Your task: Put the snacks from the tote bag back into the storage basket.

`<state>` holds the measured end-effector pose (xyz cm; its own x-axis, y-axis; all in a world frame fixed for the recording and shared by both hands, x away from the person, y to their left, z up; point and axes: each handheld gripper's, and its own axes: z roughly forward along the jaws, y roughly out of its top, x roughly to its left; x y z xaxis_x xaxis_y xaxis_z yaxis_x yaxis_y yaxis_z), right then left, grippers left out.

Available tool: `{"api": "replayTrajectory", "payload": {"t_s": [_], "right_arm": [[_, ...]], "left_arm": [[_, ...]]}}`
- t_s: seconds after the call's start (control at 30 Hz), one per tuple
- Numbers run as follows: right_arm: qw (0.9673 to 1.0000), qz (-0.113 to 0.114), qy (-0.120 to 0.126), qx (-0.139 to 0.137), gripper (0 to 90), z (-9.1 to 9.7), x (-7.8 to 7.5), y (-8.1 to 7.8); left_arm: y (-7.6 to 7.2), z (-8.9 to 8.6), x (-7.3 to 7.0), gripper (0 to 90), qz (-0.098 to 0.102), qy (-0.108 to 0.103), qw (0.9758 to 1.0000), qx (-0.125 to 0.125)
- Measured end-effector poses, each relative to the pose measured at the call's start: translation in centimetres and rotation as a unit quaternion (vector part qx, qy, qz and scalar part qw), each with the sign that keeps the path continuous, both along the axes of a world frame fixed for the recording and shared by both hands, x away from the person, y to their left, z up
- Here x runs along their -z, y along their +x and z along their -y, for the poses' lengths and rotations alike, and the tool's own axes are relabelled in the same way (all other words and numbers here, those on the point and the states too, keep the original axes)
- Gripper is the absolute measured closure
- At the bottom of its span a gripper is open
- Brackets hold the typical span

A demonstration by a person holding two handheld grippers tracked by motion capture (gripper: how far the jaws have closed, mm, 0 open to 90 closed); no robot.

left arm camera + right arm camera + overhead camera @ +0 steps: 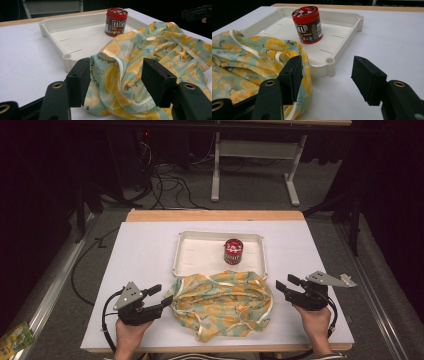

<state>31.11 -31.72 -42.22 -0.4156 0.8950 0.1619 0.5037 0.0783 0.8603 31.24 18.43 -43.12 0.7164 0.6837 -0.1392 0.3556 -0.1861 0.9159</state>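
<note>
On table, lemon-print cloth (pixel 222 302) between left gripper (pixel 159 296) and right gripper (pixel 283 287); both fingers spread, pinching nothing.

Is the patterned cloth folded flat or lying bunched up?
Bunched up: the cloth lies crumpled in loose folds on the table, its far edge draped over the tray.

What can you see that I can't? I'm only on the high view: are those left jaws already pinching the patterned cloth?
Observer: No. In the left gripper view the left gripper stands open, a fold of the cloth between its jaws.
Operator: And the right one?
Observer: The right gripper is open too; the cloth's edge lies by one jaw, bare table between them.
Operator: What's that red jar?
Observer: The jar in the tray carries an m&m's label.
</note>
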Motion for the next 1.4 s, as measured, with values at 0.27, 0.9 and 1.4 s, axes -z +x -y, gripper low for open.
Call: {"api": "replayTrajectory", "payload": {"t_s": [0.27,0.9,1.4], "right_arm": [[0.9999,0.001,0.003,0.012,42.3,0.7,0.3,-0.3],[0.9992,-0.004,0.003,0.039,42.5,2.1,1.1,-0.5],[0.9980,-0.021,0.002,0.059,42.5,2.8,2.1,0.1]], "left_arm": [[0.4,-0.7,0.2,41.1,-0.005,0.000,0.9999,-0.016],[1.7,-2.3,1.3,41.2,-0.029,0.003,0.9980,-0.055],[2.7,-2.7,2.2,41.2,-0.049,0.010,0.9955,-0.080]]}}
